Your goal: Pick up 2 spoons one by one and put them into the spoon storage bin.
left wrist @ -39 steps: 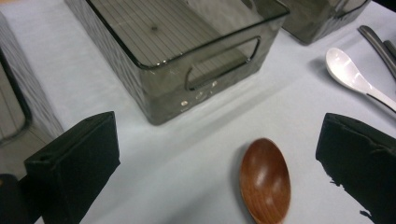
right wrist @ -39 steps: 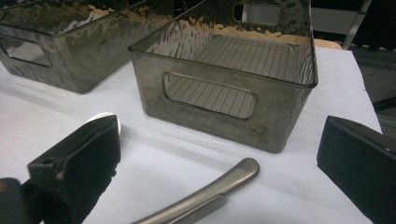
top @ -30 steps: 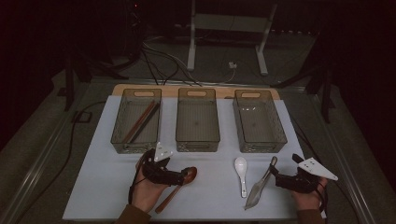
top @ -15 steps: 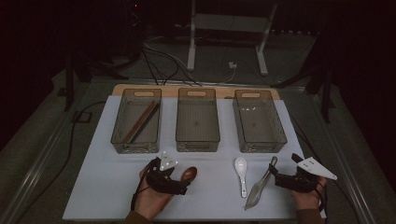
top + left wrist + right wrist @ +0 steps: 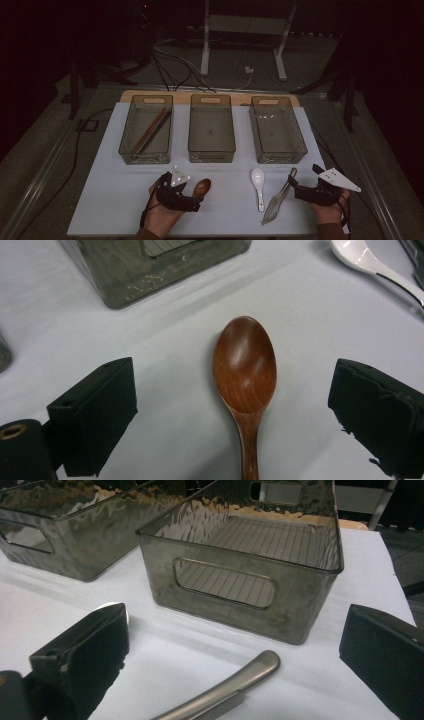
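Observation:
A brown wooden spoon (image 5: 244,365) lies bowl-up on the white mat, left of centre at the front (image 5: 202,187). My left gripper (image 5: 197,204) lies low over its handle. Its jaws (image 5: 235,395) stand open on either side of the bowl and have just been closing a little; the pads are clear of the wood. My right gripper (image 5: 299,192) rests open at the front right. A grey metal utensil (image 5: 277,202) lies in front of it, its handle end (image 5: 225,690) between the open jaws (image 5: 240,645), untouched. A white ceramic spoon (image 5: 258,180) lies between the two utensils.
Three smoky clear bins stand in a row behind: the left bin (image 5: 125,150) holds long wooden sticks (image 5: 150,131), the middle bin (image 5: 211,150) and right bin (image 5: 277,157) look bare. The right bin's near wall (image 5: 240,580) is close ahead of my right gripper. Dark floor and cables surround the table.
My left hand has turned and shifted slightly right, so its gripper now covers the wooden spoon's handle. The right hand has kept still.

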### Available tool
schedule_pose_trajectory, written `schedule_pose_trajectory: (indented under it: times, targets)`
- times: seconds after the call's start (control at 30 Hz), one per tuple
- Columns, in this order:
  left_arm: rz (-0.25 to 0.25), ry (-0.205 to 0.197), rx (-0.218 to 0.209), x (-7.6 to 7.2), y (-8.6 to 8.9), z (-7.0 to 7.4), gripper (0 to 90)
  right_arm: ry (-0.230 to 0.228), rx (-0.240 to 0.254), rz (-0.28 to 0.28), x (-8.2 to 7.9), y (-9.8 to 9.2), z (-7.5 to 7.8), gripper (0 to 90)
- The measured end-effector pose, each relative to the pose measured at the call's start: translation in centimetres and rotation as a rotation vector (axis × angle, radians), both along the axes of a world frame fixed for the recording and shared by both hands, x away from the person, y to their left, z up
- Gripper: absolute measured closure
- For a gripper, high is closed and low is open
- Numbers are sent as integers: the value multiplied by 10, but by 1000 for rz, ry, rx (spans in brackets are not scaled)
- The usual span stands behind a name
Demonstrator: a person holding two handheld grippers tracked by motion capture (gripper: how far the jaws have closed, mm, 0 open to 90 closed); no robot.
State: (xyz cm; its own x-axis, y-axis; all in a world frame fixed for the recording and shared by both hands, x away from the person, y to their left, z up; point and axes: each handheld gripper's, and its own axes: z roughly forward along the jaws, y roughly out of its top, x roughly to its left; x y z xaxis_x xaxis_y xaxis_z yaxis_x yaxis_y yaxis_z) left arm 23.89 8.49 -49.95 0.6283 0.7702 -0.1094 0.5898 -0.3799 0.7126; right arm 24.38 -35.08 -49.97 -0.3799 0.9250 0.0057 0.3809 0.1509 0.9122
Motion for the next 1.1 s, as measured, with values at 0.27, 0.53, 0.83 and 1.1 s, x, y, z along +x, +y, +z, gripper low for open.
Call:
schedule_pose_trajectory:
  times: [0.27, 0.53, 0.83, 1.1]
  targets:
    - [-14, 4, 5, -4, -5, -6, 74, -1, 1, -10, -3, -3, 0, 0]
    - [-35, 31, 19, -8, -5, -13, 124, 0, -3, -11, -3, -3, 0, 0]
    - [-26, 41, 68, -10, -7, -17, 185, 0, 2, -8, -1, -1, 0, 0]
    - [-68, 53, 113, -12, -3, -18, 613, 1, 4, -3, 0, -1, 0, 0]
